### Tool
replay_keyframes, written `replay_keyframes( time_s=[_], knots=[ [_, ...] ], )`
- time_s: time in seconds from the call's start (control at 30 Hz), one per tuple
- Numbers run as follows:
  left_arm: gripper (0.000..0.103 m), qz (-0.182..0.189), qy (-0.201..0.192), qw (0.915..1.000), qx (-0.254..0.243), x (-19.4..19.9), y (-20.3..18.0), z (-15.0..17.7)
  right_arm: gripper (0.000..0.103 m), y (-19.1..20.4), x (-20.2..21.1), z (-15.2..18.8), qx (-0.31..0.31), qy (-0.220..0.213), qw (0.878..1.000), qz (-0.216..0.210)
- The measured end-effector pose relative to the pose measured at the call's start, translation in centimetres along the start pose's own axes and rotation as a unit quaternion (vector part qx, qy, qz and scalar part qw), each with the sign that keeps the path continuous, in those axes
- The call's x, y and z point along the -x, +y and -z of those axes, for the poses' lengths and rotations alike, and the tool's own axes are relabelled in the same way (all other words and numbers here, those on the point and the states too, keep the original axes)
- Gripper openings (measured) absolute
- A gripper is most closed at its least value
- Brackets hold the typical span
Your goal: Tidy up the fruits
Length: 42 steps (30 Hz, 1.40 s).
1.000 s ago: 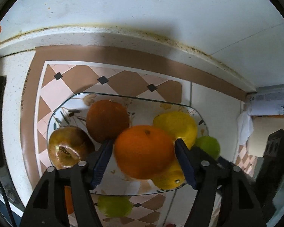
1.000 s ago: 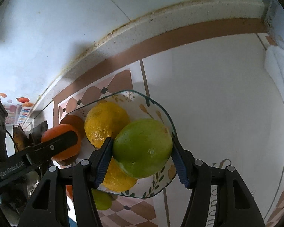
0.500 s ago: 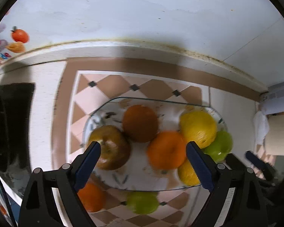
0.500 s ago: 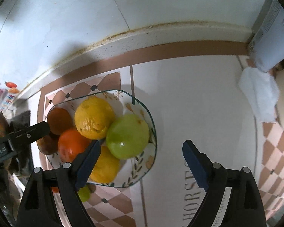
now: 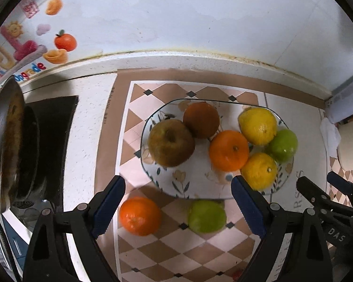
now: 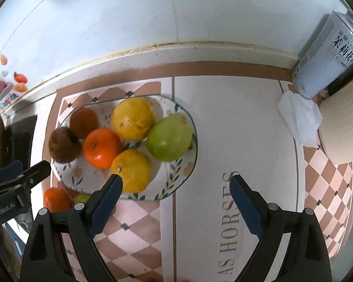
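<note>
A flowered plate (image 5: pixel 195 183) (image 6: pixel 176 176) on the checked mat holds several fruits: a brown apple (image 5: pixel 170 142), a dark orange (image 5: pixel 201 119), a bright orange (image 5: pixel 228 150), two lemons (image 5: pixel 257 125) and a green fruit (image 5: pixel 282 144) (image 6: pixel 169 137). An orange (image 5: pixel 140 215) and a green fruit (image 5: pixel 207 216) lie on the mat in front of the plate. My left gripper (image 5: pixel 177 203) is open and empty, above the plate's near edge. My right gripper (image 6: pixel 175 197) is open and empty, at the plate's right front.
A black pan (image 5: pixel 9 145) sits on a dark stove at the left. A white can (image 6: pixel 324 56), a crumpled tissue (image 6: pixel 301 119) and a cream container (image 6: pixel 343 122) stand at the right. The wall runs along the back.
Both grippers let go of their fruit, the left an orange and the right a green fruit, which now lie on the plate. Both have opened and pulled back and up.
</note>
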<state>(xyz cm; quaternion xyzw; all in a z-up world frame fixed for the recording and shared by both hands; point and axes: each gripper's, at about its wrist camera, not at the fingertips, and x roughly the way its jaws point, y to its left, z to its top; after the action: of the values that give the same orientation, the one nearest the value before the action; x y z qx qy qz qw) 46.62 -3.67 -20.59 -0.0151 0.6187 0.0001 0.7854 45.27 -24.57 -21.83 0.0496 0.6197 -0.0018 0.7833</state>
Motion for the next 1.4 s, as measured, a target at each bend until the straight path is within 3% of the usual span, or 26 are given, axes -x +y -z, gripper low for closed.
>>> replay_keyframes(
  time_s=[0.53,0.87,1.13,1.4],
  knots=[
    [0.092,0.005,-0.098,0.9951,-0.016,10.2,1.1,7.4,0.094,1.7,9.9,6.7,0.016,-0.084,0.996,0.002],
    [0.092,0.01,-0.169,0.9854,-0.019,16.1,1.5,12.1,0.094,2.2,16.7,12.4,0.022,-0.143,0.989,-0.003],
    [0.092,0.004,-0.192,0.9813,-0.015,19.3,1.8,14.7,0.094,1.8,21.4,16.0,0.015,-0.192,0.981,0.0],
    [0.092,0.002,-0.206,0.9783,-0.019,20.3,1.9,15.9,0.094,2.2,23.1,17.4,0.016,-0.208,0.978,-0.013]
  ],
)
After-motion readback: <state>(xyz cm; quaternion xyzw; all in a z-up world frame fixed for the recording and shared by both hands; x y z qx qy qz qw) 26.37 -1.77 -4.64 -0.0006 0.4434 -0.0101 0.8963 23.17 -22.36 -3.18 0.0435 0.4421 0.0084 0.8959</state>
